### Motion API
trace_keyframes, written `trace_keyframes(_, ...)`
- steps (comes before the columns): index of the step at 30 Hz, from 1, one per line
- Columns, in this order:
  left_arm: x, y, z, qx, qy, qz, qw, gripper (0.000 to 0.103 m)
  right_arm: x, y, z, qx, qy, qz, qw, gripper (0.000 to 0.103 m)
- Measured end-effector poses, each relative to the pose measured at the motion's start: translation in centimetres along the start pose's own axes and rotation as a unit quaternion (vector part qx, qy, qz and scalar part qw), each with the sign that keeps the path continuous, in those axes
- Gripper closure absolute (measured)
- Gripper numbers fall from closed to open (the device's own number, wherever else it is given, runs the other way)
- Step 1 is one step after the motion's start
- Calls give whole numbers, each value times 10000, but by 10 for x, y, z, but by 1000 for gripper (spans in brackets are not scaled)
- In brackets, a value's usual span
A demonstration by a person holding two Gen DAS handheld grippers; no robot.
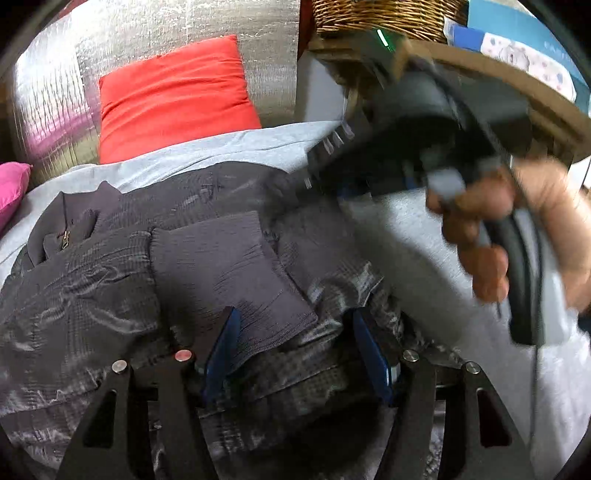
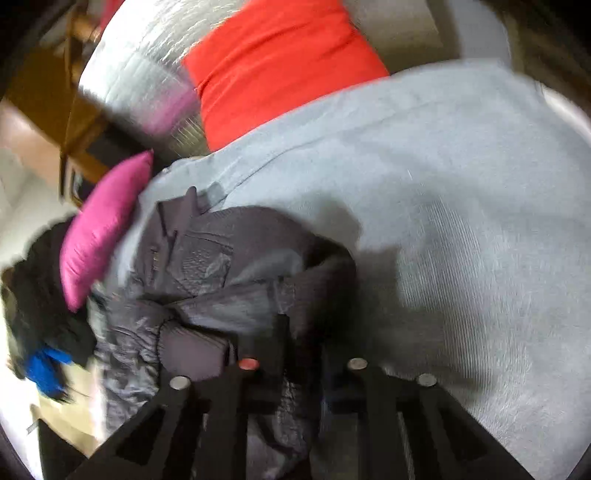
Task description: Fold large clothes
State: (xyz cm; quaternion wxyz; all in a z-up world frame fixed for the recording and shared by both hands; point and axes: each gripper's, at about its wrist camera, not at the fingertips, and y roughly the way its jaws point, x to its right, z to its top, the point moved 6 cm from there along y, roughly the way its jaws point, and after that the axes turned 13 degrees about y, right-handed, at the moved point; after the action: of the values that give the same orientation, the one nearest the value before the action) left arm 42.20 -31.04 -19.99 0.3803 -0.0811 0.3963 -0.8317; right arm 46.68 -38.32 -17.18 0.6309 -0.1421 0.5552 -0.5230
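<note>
A dark grey quilted jacket (image 1: pixel 110 277) with a zip lies spread on a bed's light grey sheet (image 1: pixel 221 147). One sleeve (image 1: pixel 221 266) is folded across the body. Its cuff end rests between the blue pads (image 1: pixel 221 354) of my left gripper (image 1: pixel 297 354), which stands open just above the jacket. A hand (image 1: pixel 480 229) holds my right gripper (image 1: pixel 314 173), blurred, at the jacket's far right edge. In the right wrist view, my right gripper (image 2: pixel 303 343) is shut on a fold of the jacket (image 2: pixel 221 266), and dark fabric shows between its fingers.
A red pillow (image 1: pixel 173 99) and a pink cushion (image 1: pixel 11 188) lean against a silver padded headboard (image 1: pixel 147 37). A wicker basket (image 1: pixel 384 18) stands on a round wooden table (image 1: pixel 517 85) at the right. Dark and blue clothes (image 2: pixel 44 332) lie off the bed's left side.
</note>
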Motion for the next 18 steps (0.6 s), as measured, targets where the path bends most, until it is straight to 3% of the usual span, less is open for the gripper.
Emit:
trace_keyframes(2, 6, 2, 1, -3, 60, 67, 10000, 39, -17, -12, 10, 336, -274, -28, 9991, 94)
trace_keyframes(5, 9, 8, -1, -64, 158, 106, 9998, 39, 1, 14, 8, 230, -290, -542, 9978, 93)
trace_keyframes(7, 15, 6, 1, -72, 179, 139, 9997, 39, 16, 20, 7, 275, 171, -251, 9992, 91)
trace_keyframes(9, 16, 6, 3, -65, 173, 145, 9997, 39, 19, 14, 9, 254, 409, -23, 9988, 83)
trace_keyframes(12, 12, 10, 4, -16, 143, 113, 9998, 39, 18, -11, 12, 503, 522, -39, 9974, 64)
trace_keyframes(13, 12, 4, 4, 36, 110, 89, 9999, 39, 17, -24, 13, 654, 572, -35, 9962, 49)
trace_keyframes(14, 10, -2, 6, 130, 47, 50, 9999, 39, 16, -34, 12, 775, 602, -13, 9952, 43)
trace_keyframes(18, -4, -53, 0, 303, -285, -357, 9985, 38, -14, -70, -10, 896, 341, 446, 9944, 43)
